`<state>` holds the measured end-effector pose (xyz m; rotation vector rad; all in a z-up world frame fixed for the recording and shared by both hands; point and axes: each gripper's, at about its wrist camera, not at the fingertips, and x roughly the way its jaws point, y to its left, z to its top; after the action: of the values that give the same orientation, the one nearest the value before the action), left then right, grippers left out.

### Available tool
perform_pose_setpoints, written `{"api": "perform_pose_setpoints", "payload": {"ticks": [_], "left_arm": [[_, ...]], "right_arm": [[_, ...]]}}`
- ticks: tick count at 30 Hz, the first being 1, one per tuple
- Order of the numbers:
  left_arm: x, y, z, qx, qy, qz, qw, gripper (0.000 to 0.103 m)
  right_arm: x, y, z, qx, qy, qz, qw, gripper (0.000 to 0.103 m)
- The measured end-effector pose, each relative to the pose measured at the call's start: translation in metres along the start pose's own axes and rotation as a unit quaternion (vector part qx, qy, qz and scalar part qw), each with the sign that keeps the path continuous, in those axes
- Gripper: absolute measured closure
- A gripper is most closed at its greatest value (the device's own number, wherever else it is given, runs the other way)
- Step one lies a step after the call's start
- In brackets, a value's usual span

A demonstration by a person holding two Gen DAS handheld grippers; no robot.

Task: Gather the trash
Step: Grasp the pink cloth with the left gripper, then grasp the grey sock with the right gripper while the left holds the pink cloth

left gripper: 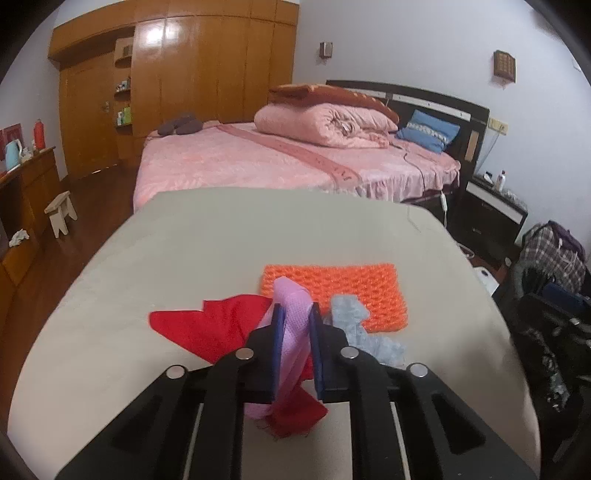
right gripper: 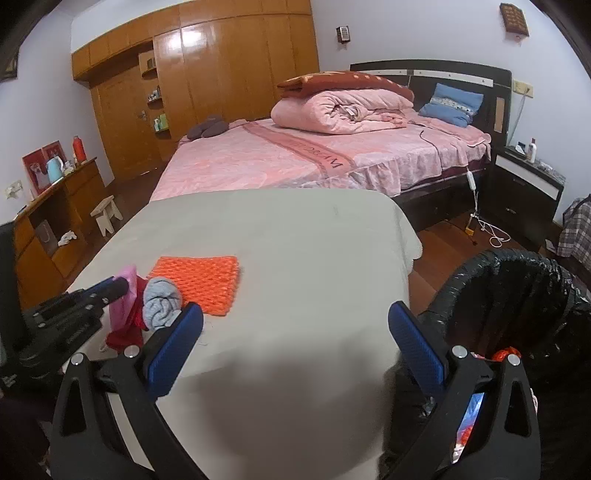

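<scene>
Left gripper (left gripper: pixel 295 314) clamped on a limp pink mesh cloth (left gripper: pixel 291 306) near the table's (left gripper: pixel 207 236) front edge, crumpled red cloth (left gripper: pixel 207 325) beneath, knitted orange mat (left gripper: pixel 354 291) behind, right gripper (right gripper: pixel 295 332) spread wide, empty, black-lined bin (right gripper: pixel 517 295) beside the table's right edge.

Pale walls (right gripper: pixel 406 29), dark wood floor (left gripper: pixel 99 199); glossy wooden wardrobe (right gripper: pixel 229 74) far left, pink-covered bed (right gripper: pixel 295 158) centre, dark nightstand (right gripper: pixel 524 188) right
</scene>
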<state>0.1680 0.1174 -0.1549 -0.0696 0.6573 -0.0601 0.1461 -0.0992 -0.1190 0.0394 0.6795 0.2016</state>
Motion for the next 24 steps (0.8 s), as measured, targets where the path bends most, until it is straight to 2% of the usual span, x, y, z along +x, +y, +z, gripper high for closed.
{"api": "perform_pose_setpoints", "payload": {"ticks": [6, 15, 18, 21, 24], "left_arm": [[-0.024, 0.016, 0.004, -0.011, -0.014, 0.008, 0.9998, 0.093], [-0.017, 0.044, -0.013, -0.037, 0.014, 0.032, 0.9987, 0.093], [-0.013, 0.045, -0.016, -0.038, 0.019, 0.028, 0.9987, 0.09], [-0.009, 0.045, -0.02, -0.036, 0.029, 0.029, 0.9985, 0.076], [-0.001, 0.047, -0.027, -0.041, 0.047, 0.031, 0.9976, 0.072]], "right_arm": [[0.003, 0.012, 0.005, -0.008, -0.001, 0.012, 1.0, 0.005], [0.013, 0.036, 0.002, -0.025, 0.009, 0.027, 0.999, 0.005], [0.015, 0.036, 0.0, -0.026, 0.012, 0.025, 0.999, 0.005], [0.017, 0.036, -0.001, -0.024, 0.016, 0.024, 0.999, 0.005], [0.02, 0.038, -0.002, -0.026, 0.018, 0.024, 0.999, 0.005]]}}
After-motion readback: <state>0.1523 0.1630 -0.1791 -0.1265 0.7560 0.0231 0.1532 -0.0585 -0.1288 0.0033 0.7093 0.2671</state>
